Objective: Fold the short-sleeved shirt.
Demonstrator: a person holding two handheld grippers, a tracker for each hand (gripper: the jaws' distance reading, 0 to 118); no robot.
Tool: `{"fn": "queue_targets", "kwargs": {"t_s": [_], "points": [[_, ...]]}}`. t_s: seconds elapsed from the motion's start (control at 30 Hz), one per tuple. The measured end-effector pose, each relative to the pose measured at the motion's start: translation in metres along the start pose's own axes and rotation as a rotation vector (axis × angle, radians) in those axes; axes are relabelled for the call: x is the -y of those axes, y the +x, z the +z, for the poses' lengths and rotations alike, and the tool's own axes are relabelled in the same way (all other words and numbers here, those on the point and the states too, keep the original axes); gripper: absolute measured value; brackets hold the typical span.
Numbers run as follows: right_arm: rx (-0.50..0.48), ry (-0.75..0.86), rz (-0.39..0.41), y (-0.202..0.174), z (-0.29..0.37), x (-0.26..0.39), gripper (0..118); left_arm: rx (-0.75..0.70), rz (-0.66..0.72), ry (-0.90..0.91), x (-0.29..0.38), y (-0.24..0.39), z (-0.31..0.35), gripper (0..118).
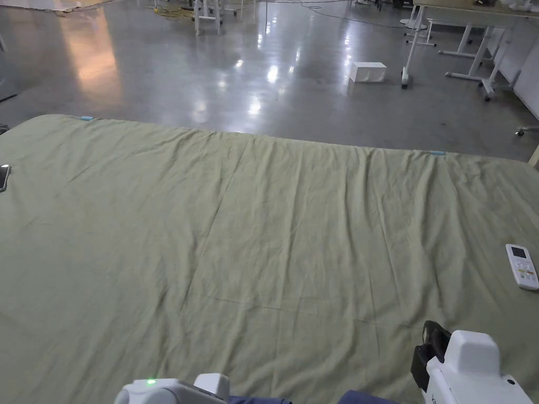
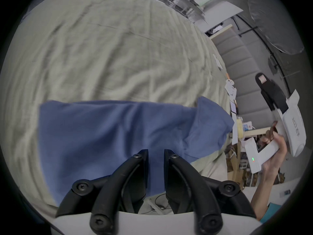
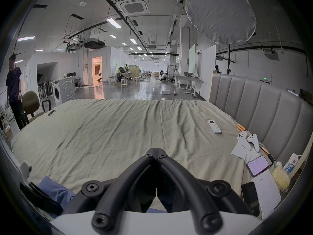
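The blue short-sleeved shirt [image 2: 118,137] lies flattened at the near edge of the green-sheeted bed [image 2: 110,52], with one sleeve [image 2: 210,118] sticking out to the right. My left gripper [image 2: 156,155] hovers over the shirt's near hem, its jaws a small gap apart with blue cloth showing behind the gap. My right gripper [image 3: 155,151] is shut on nothing and held above the bed, off to the right of the shirt. A hand holds that right gripper [image 2: 264,84] raised in the left gripper view. A strip of the shirt [image 3: 54,187] shows at lower left in the right gripper view.
A white remote [image 1: 522,266] lies on the sheet at the right and a phone [image 1: 4,177] at the left edge. A padded headboard [image 3: 254,106] bounds the right side, with two controllers [image 3: 249,141], a notebook and small items beside it. A person [image 3: 14,89] stands beyond the far left corner.
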State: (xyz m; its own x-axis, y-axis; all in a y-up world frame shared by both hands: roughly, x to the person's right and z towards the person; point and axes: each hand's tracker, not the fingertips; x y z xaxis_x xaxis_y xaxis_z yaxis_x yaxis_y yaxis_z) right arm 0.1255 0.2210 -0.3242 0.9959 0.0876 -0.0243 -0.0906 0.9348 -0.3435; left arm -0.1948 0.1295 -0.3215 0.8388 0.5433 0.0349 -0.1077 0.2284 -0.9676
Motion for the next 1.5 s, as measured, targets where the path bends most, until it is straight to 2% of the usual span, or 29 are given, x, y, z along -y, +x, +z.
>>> {"fn": "queue_targets", "kwargs": {"t_s": [0.13,0.23,0.3,0.33,0.5,0.67,0.7,0.83,0.9,0.97,1.07,1.13,1.27,1.37,1.43,1.5], "points": [[0.003,-0.008,-0.002,0.002,0.000,0.003,0,0.027,-0.019,0.018,0.008,0.016,-0.021,19],[0.004,-0.012,-0.010,0.003,0.000,0.004,0,-0.036,-0.052,0.002,0.013,0.022,-0.038,19],[0.007,-0.061,-0.047,0.004,-0.001,0.008,0,-0.042,-0.064,0.019,0.017,0.025,-0.038,19],[0.002,-0.031,-0.026,0.004,-0.001,0.006,0,-0.047,-0.061,0.018,0.016,0.027,-0.037,19],[-0.001,-0.037,-0.028,0.002,-0.003,0.007,0,-0.044,-0.085,0.029,0.010,0.033,-0.026,19],[-0.007,-0.029,-0.021,-0.001,0.000,0.005,0,0.036,-0.035,0.124,0.002,0.019,0.015,20],[-0.003,-0.026,-0.016,-0.001,0.000,0.005,0,0.028,-0.029,0.138,0.000,0.011,0.027,23],[-0.002,-0.018,-0.018,0.000,0.000,0.002,0,-0.023,-0.035,0.190,-0.007,-0.032,0.075,67],[0.001,-0.001,-0.017,0.002,0.001,0.001,0,-0.056,-0.018,0.196,-0.009,-0.059,0.090,77],[0.006,0.024,-0.008,0.002,0.002,-0.001,0,-0.070,-0.003,0.181,-0.007,-0.089,0.099,81],[0.037,0.076,-0.002,0.003,0.007,-0.006,0,0.028,0.056,0.166,-0.002,-0.128,0.103,81],[0.039,0.071,0.001,0.003,0.006,-0.009,0,0.129,0.103,0.159,0.003,-0.148,0.100,81],[0.044,0.062,-0.005,0.005,0.004,-0.010,0,0.228,0.170,0.153,0.009,-0.176,0.080,81],[0.072,0.048,-0.016,0.005,0.005,-0.009,0,0.283,0.241,0.163,0.012,-0.188,0.060,81],[0.061,0.037,-0.051,0.006,0.005,-0.007,0,0.378,0.268,0.225,0.013,-0.191,0.055,81],[0.071,0.041,-0.038,0.006,0.006,-0.007,0,0.412,0.291,0.219,0.012,-0.190,0.048,81]]}}
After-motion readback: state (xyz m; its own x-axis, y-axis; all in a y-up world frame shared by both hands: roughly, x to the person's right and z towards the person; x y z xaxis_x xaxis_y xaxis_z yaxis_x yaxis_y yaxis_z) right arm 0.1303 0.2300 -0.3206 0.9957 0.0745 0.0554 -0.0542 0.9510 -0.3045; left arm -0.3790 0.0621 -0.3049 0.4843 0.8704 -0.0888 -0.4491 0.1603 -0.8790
